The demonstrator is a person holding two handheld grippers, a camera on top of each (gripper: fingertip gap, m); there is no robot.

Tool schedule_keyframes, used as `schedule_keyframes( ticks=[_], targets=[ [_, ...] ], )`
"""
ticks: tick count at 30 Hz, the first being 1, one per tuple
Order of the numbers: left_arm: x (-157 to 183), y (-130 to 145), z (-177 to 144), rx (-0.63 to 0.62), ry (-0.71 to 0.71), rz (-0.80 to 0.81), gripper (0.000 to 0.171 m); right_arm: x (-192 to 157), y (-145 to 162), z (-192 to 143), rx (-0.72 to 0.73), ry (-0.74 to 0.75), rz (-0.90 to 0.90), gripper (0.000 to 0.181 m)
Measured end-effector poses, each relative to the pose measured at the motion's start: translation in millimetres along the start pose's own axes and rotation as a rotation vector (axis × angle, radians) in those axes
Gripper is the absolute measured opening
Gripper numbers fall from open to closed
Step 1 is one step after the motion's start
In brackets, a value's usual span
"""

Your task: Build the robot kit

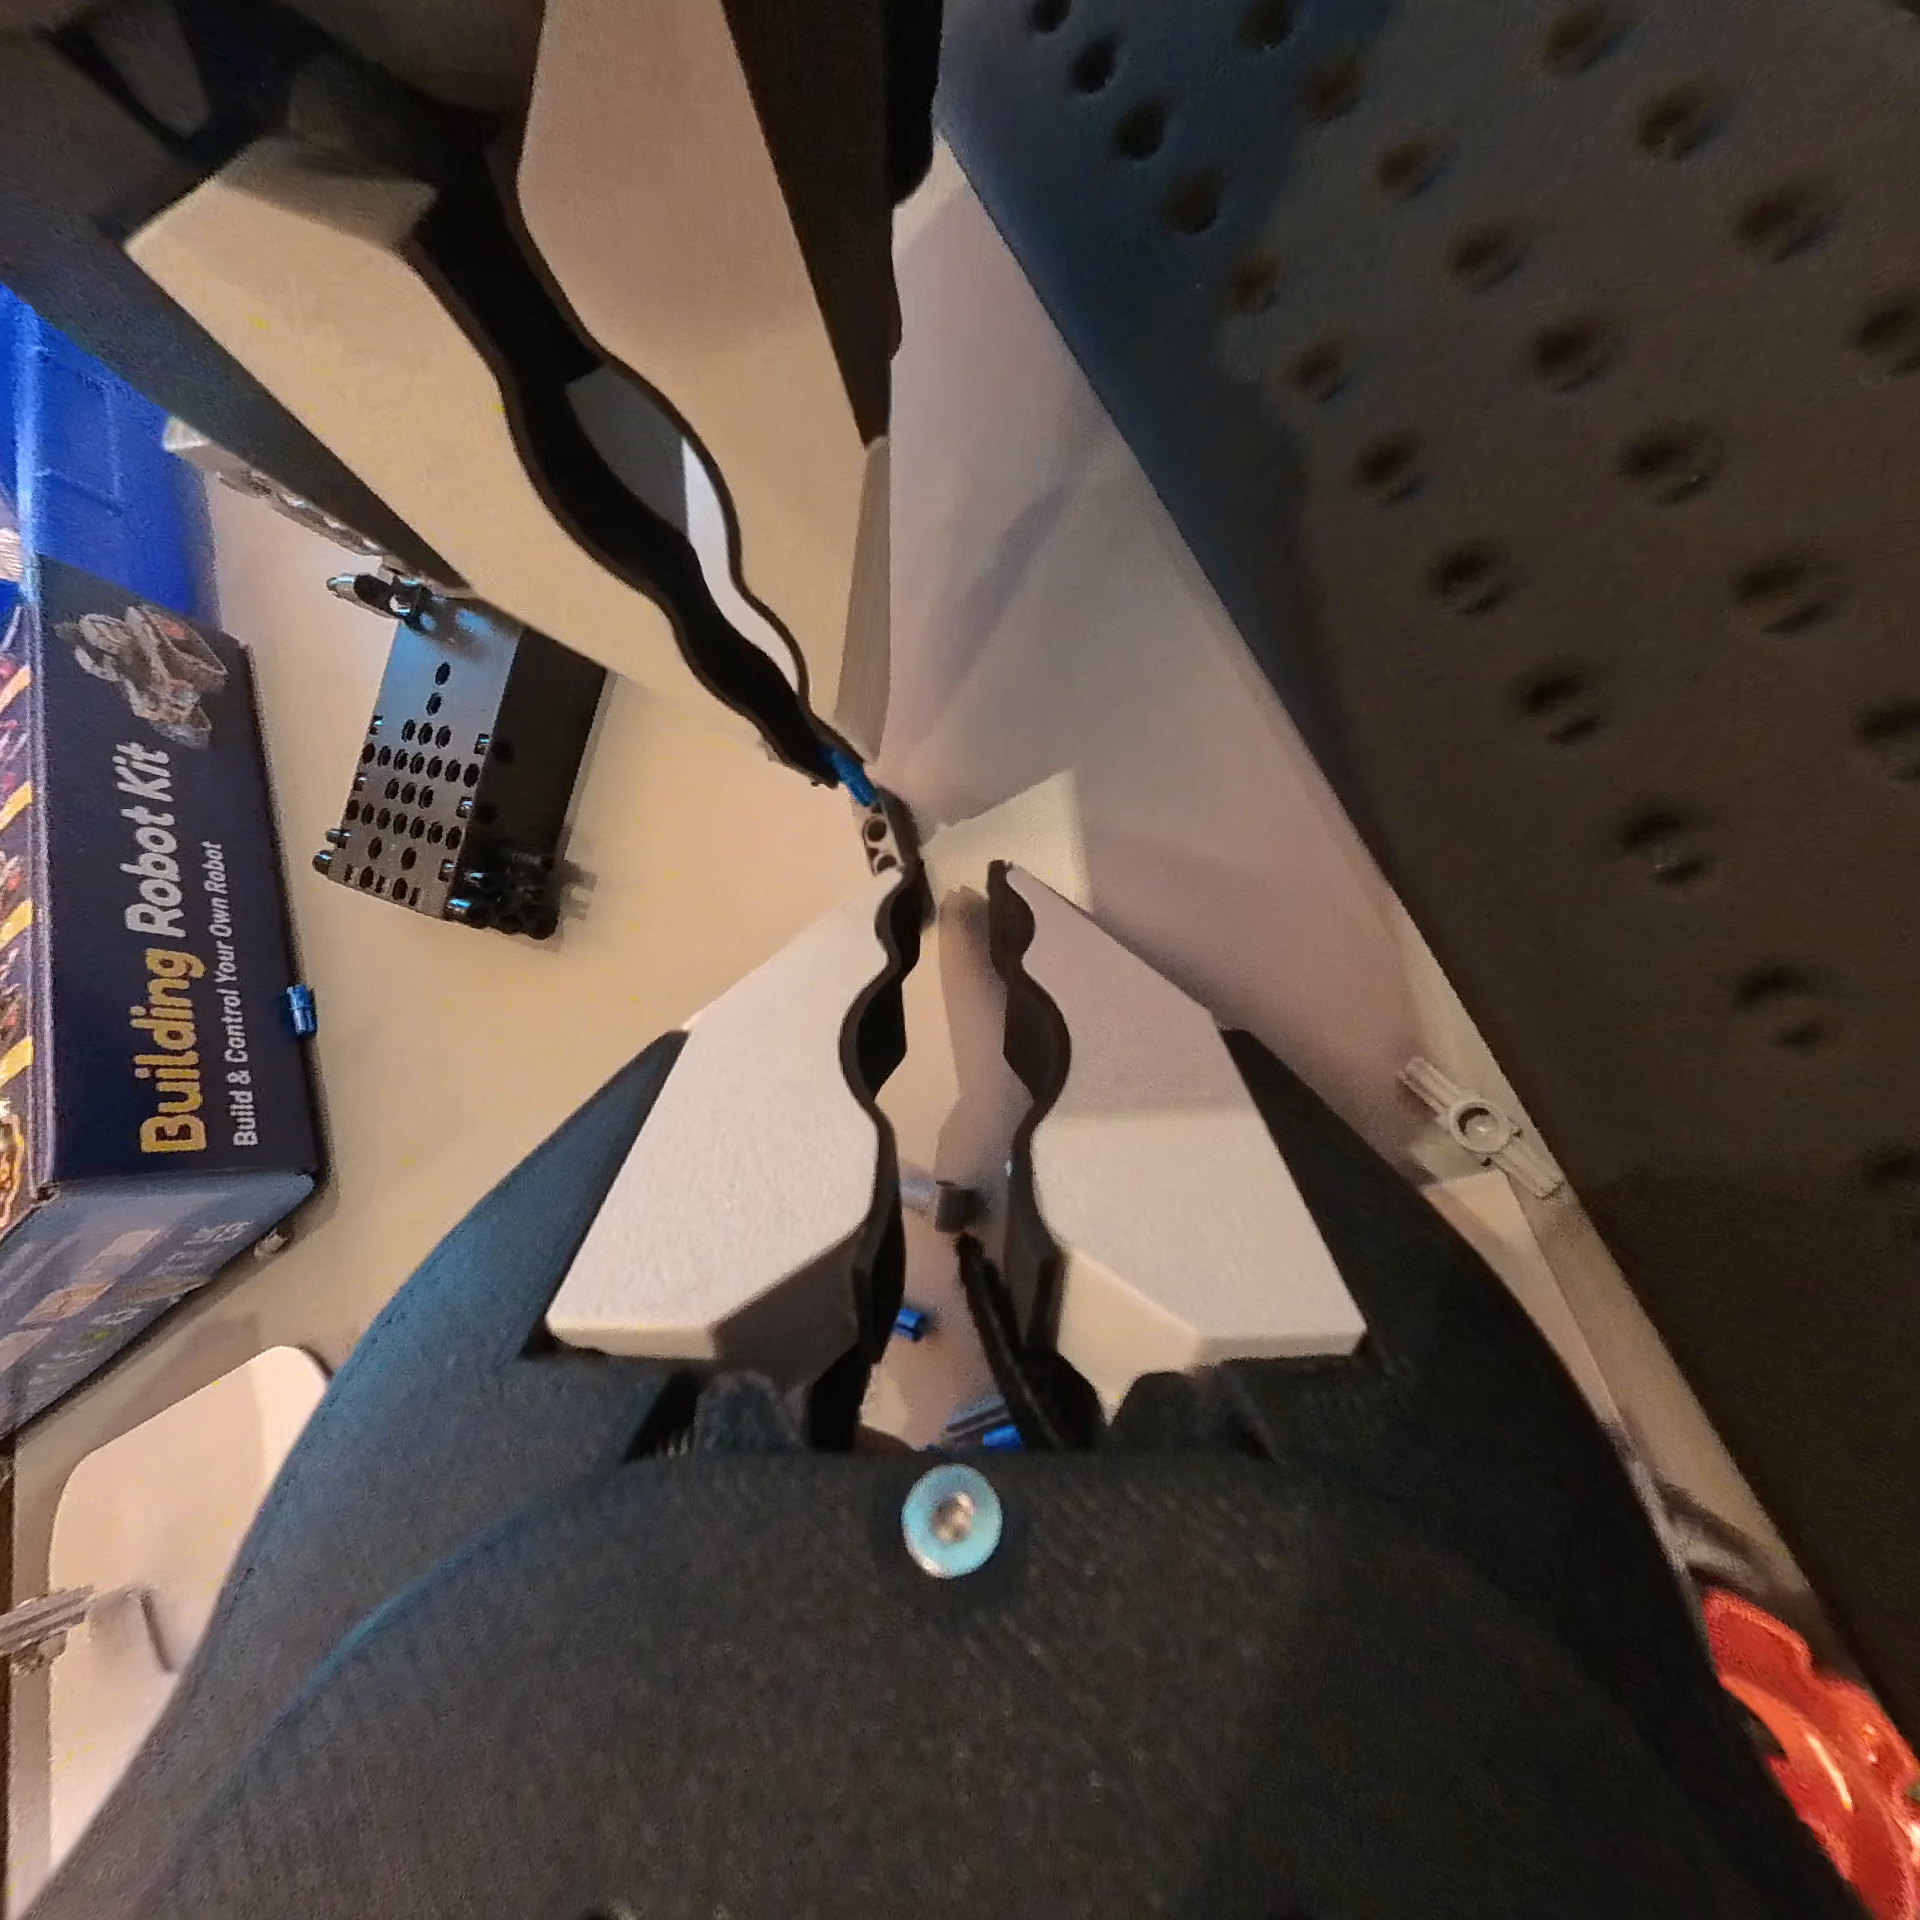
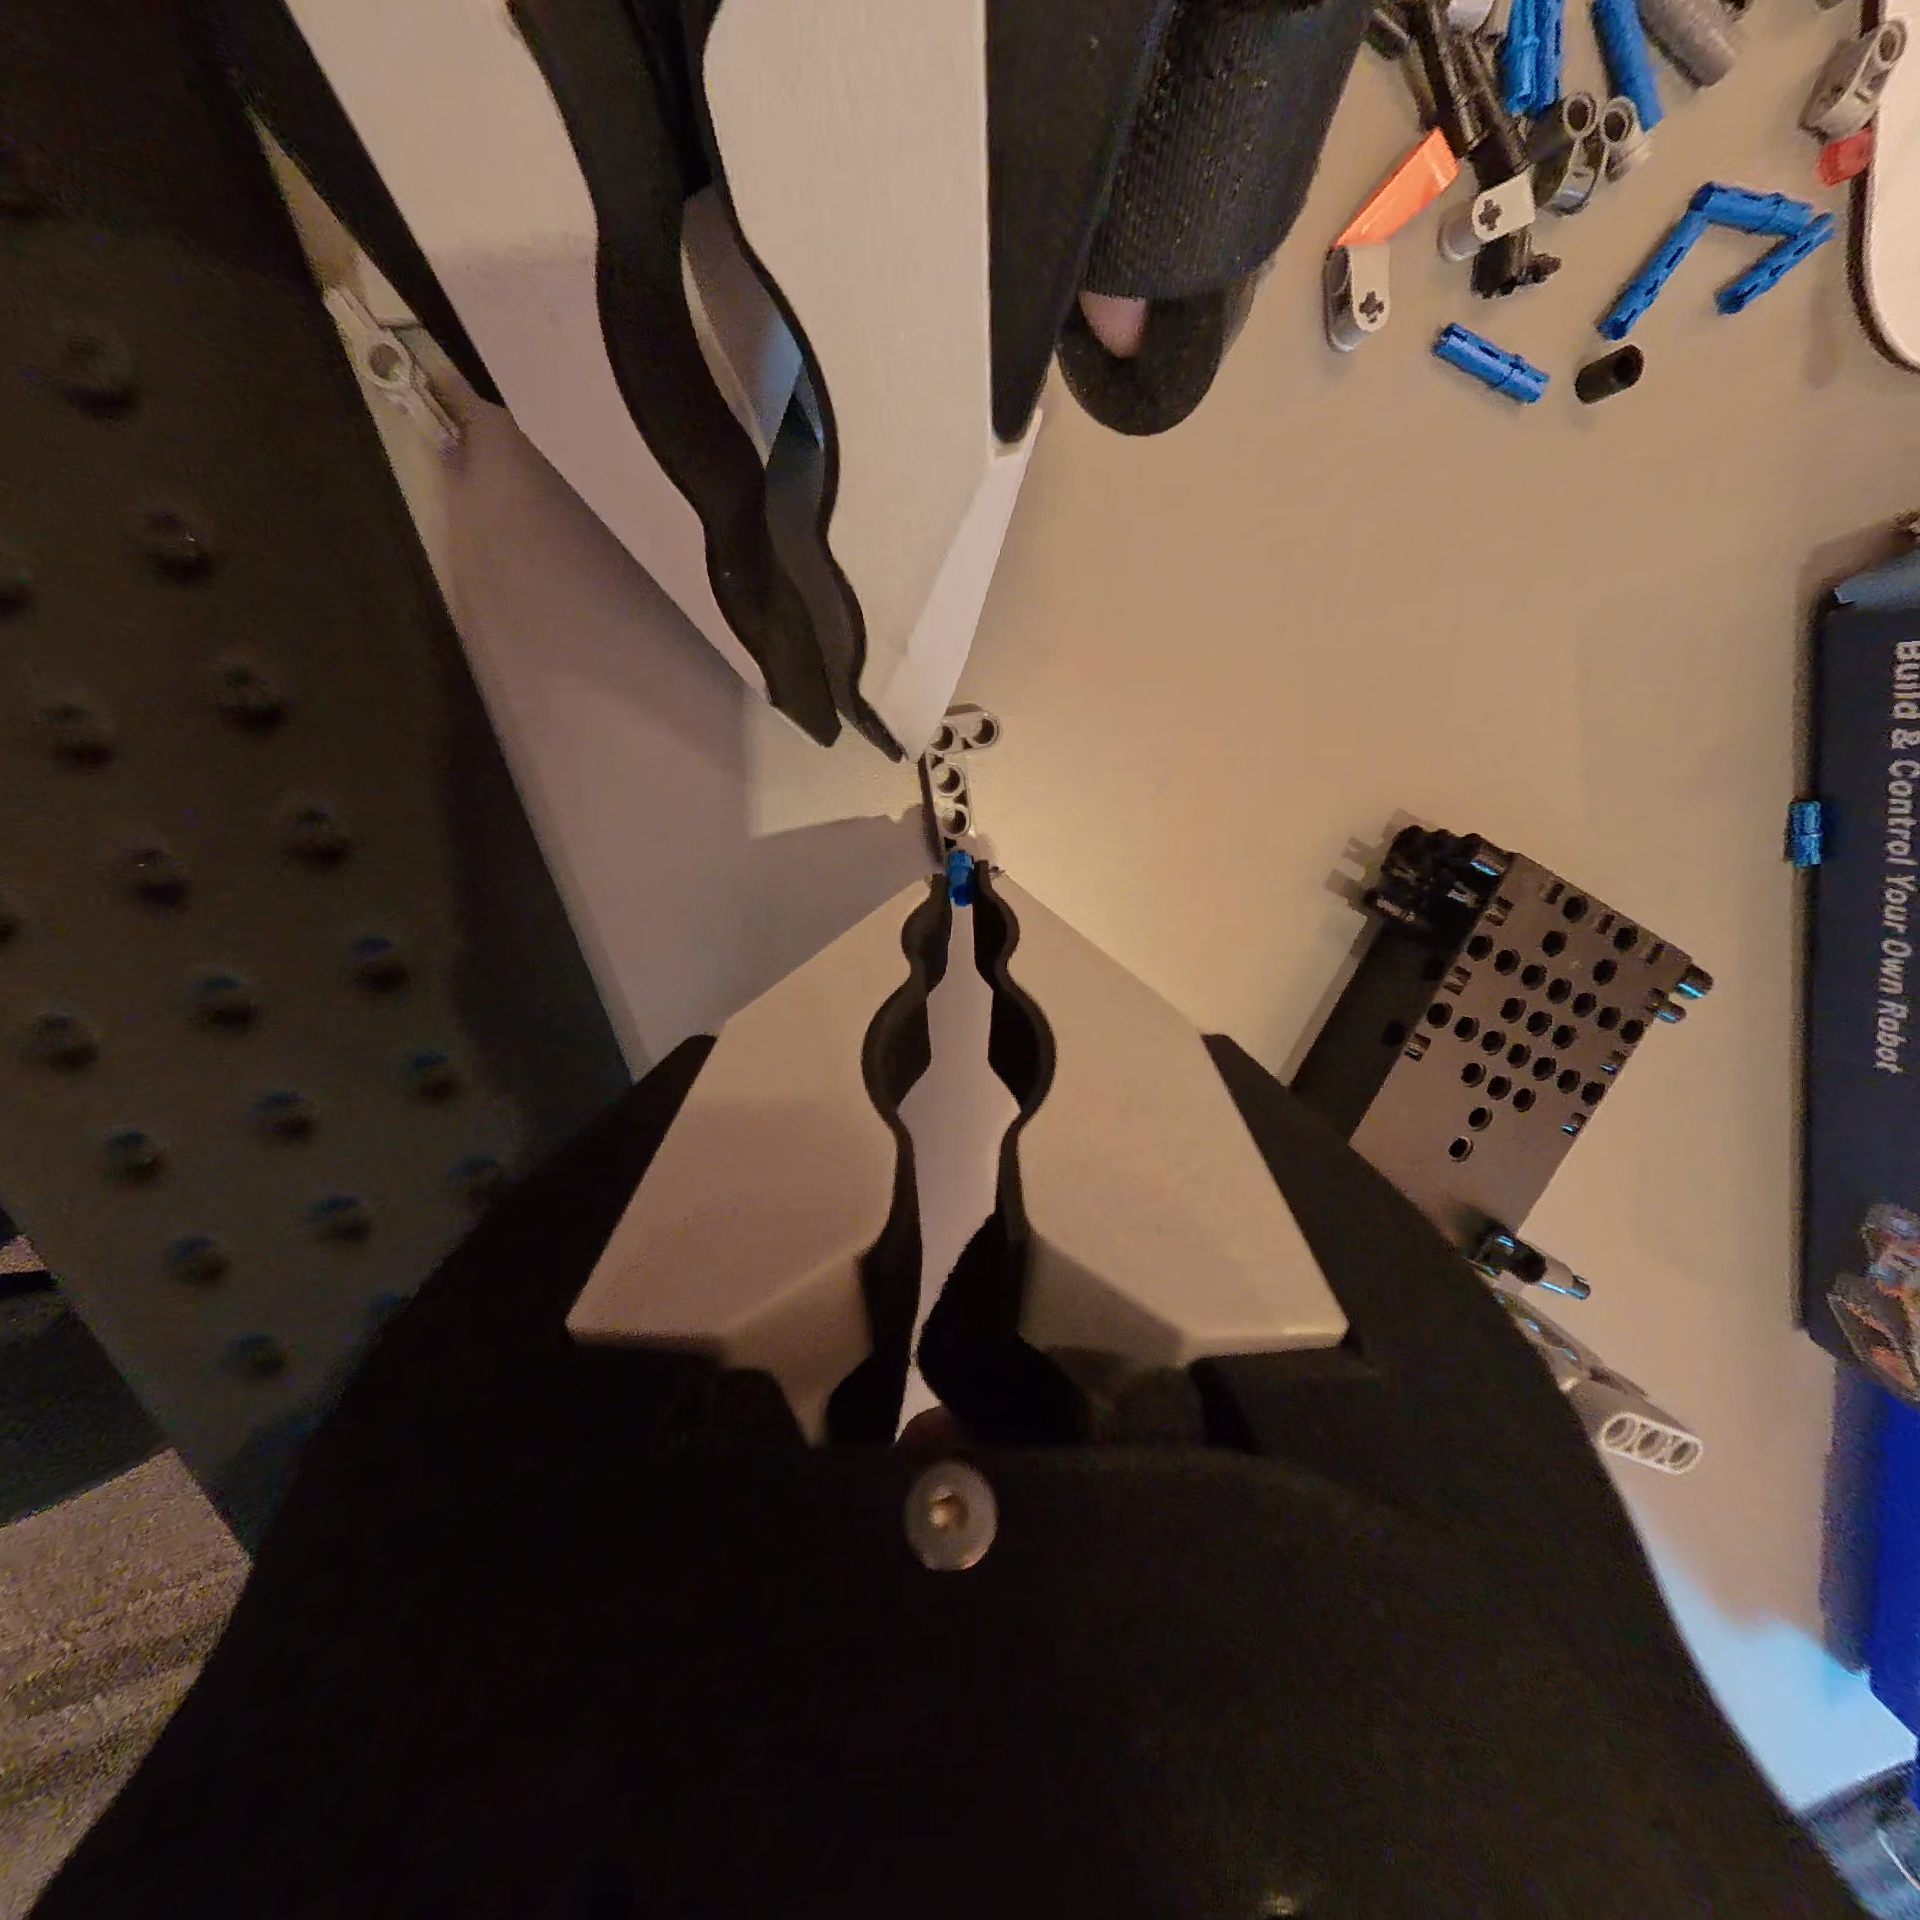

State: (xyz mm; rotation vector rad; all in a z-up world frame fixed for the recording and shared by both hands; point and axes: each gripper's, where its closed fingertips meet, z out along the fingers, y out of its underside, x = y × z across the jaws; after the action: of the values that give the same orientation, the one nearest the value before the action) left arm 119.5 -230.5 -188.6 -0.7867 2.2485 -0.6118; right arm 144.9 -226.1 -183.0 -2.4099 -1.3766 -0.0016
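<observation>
Both grippers meet tip to tip above a pale table [image 2: 1299, 623]. My left gripper [image 1: 951, 868] is shut on a small grey L-shaped beam with holes [image 1: 883, 831]; it comes in from the top of the right wrist view [image 2: 878, 740], with the beam [image 2: 961, 774] sticking out of its tips. My right gripper [image 2: 964, 883] is shut on a short blue pin [image 2: 960, 879], whose end touches the bottom end of the beam. In the left wrist view the right gripper [image 1: 831, 764] comes from the upper left with the blue pin [image 1: 850, 774] at its tips.
A black perforated block [image 2: 1527, 1029] with pins stands on the table, beside a dark printed box [image 2: 1870, 935] with a blue pin [image 2: 1806, 831] at its edge. Loose blue, grey and black parts [image 2: 1558, 156] lie at the far right. A dark perforated panel [image 1: 1558, 520] borders the table. Only a small space, under 4 cm, lies between the two pairs of fingers.
</observation>
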Motion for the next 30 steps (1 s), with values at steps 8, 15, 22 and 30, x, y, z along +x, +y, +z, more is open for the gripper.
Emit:
schedule_keyframes(
  ticks=[8, 15, 22, 30],
  targets=[
    [0.2, -0.1, 0.4, 0.002, 0.008, -0.013, 0.009, 0.3, 1.0, 0.1, -0.060, -0.023, -0.026, 0.002],
    [0.5, -0.5, 1.1, 0.003, 0.010, -0.021, 0.006, -0.8, 1.2, -0.2, -0.088, -0.058, -0.095, 0.002],
    [0.7, 3.3, 3.9, 0.000, 0.006, -0.024, 0.003, 2.5, 3.3, -1.7, -0.095, -0.079, -0.127, 0.002],
    [-7.9, 1.9, 0.6, 0.003, -0.001, -0.043, 0.013, 1.9, 4.5, -4.2, -0.074, -0.084, -0.080, 0.002]
  ],
)
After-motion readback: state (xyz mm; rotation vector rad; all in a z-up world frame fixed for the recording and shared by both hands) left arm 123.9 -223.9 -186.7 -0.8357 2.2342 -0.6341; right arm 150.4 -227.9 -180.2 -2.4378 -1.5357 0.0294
